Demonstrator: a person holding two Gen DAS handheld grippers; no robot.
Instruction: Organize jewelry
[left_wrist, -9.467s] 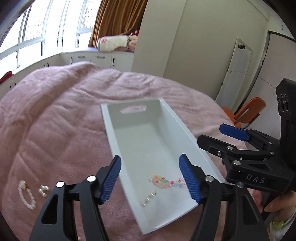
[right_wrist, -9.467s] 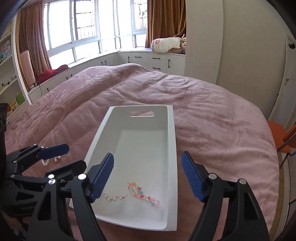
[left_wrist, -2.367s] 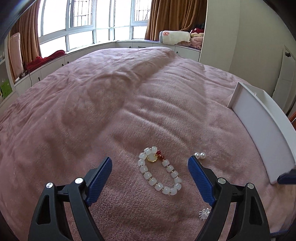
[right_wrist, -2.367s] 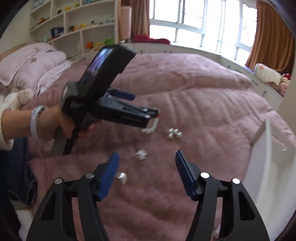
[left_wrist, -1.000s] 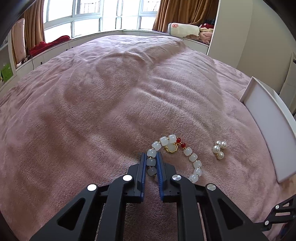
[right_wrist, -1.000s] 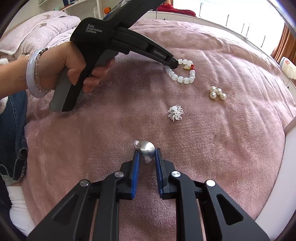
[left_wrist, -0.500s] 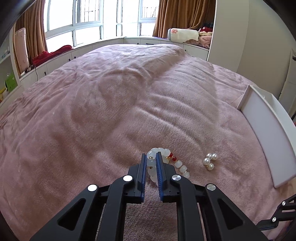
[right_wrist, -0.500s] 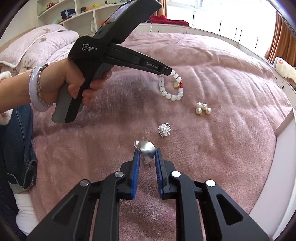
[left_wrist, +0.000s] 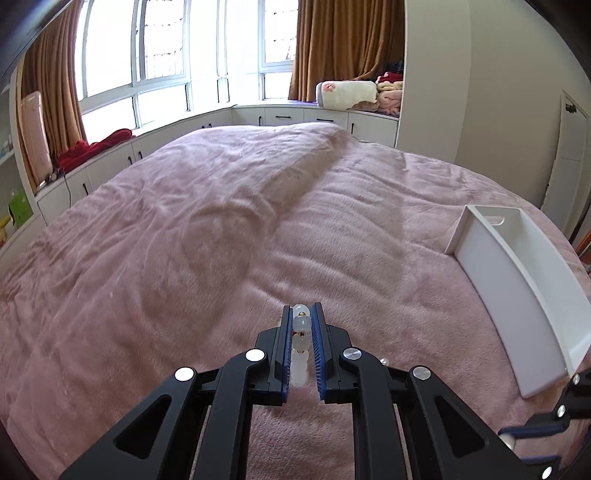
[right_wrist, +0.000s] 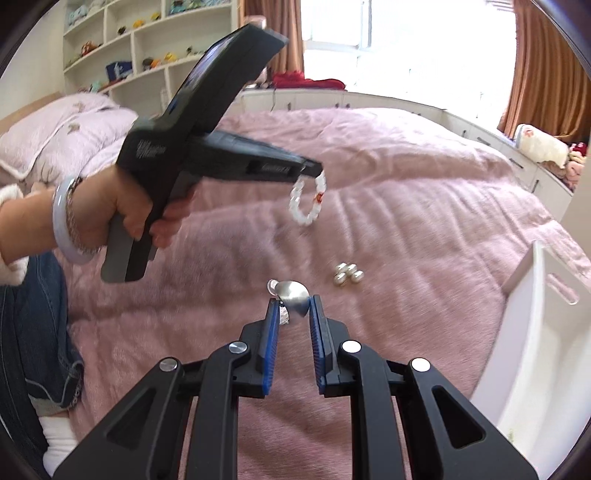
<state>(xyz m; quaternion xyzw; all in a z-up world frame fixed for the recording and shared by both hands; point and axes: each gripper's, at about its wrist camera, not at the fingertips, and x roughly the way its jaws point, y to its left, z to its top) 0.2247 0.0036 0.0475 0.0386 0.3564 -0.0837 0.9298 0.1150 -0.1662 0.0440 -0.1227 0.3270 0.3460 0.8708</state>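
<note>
My left gripper (left_wrist: 302, 314) is shut on a white bead bracelet (left_wrist: 300, 325) with red beads and holds it in the air above the pink blanket; it hangs as a loop in the right wrist view (right_wrist: 306, 201). My right gripper (right_wrist: 293, 304) is shut on a silver earring (right_wrist: 293, 291), lifted off the blanket. A cluster of pearls (right_wrist: 347, 277) lies on the blanket ahead of the right gripper. A white tray (left_wrist: 517, 280) stands at the right; it also shows in the right wrist view (right_wrist: 535, 332).
The pink blanket (left_wrist: 221, 240) covers the whole bed. A small sparkly silver piece (right_wrist: 283, 315) lies under the right gripper's tip. The person's left hand and knee (right_wrist: 37, 314) are at the left. Pillows, shelves and window cabinets lie beyond.
Both grippers have risen off the blanket with their pieces. The bracelet now hangs free in the air, and both grippers have turned more toward the white tray.
</note>
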